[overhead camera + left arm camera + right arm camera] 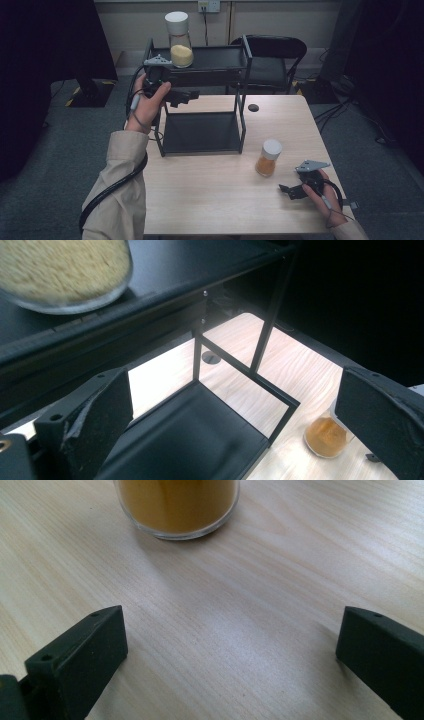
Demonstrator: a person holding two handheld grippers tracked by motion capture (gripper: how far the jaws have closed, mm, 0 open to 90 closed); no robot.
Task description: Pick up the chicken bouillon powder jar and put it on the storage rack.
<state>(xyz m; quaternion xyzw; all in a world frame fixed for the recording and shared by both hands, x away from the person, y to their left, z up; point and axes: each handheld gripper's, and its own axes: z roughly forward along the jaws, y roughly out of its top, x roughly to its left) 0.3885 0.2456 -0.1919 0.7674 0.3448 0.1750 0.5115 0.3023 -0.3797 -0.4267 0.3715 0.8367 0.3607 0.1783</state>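
A black two-tier rack [244, 75] stands at the back of the wooden table [210, 195]. On its top shelf sits a white-lidded jar of pale yellow grains [179, 42], seen close in the left gripper view [60, 270]. My left gripper [192, 95] hovers at the rack's left front, just under the top shelf, open and holding nothing [235, 425]. A second white-lidded jar with orange powder [268, 158] stands on the table right of the rack [326, 437]. My right gripper [286, 191] rests low, near and to the right of that orange jar [177, 505], open and apart from it [230, 655].
The rack's lower shelf [190, 440] is bare. A round black grommet hole [253, 107] lies in the table behind the rack's right posts. A black chair [272, 52] stands beyond the table. Dark floor drops off on both sides.
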